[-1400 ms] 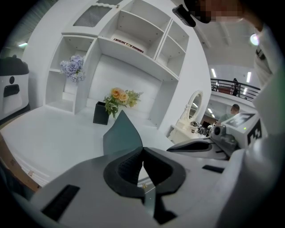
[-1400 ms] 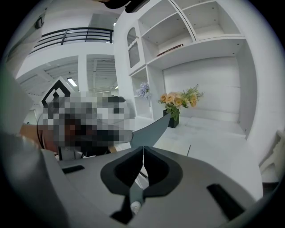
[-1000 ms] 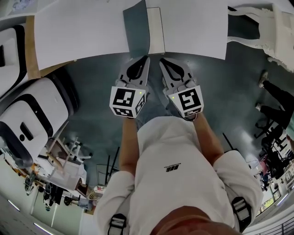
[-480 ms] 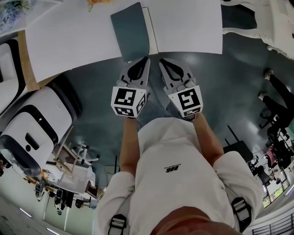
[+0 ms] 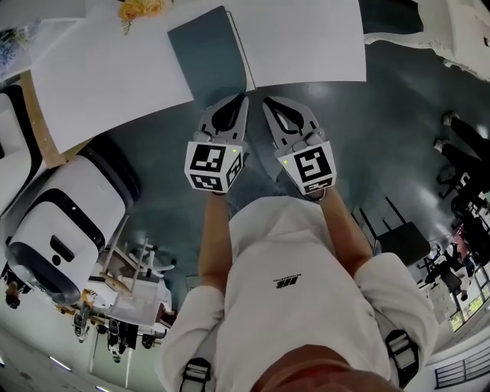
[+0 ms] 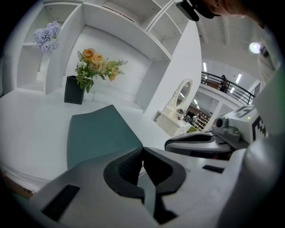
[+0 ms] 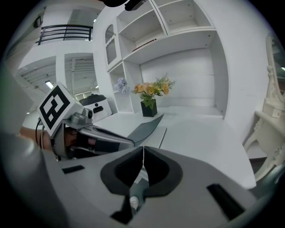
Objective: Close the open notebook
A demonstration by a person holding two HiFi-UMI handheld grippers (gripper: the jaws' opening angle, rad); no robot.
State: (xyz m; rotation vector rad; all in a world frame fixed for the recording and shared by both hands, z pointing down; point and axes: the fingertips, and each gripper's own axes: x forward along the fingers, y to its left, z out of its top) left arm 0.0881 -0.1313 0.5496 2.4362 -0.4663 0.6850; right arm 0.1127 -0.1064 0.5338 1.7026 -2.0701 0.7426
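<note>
Approach step, I reckon: left gripper (image 5: 239, 102), right gripper (image 5: 269, 103) near dark teal soft-cover notebook (image 5: 208, 47), fingers together, empty. Next: push cover over.

Desk (image 5: 306, 46) lies bare right of the notebook (image 5: 207, 55): passage clear there. Flower vase (image 6: 73, 90) stands well behind, under the shelf (image 7: 178, 38). Left claw (image 5: 240, 99) and right claw (image 5: 271, 102) sit side by side, little room between.

Head view: the table (image 5: 99, 76) and the flowers (image 5: 142, 8) are cut by the top edge. In my left gripper view, my left gripper (image 6: 143, 151) covers the notebook (image 6: 95, 133) at its near corner.
</note>
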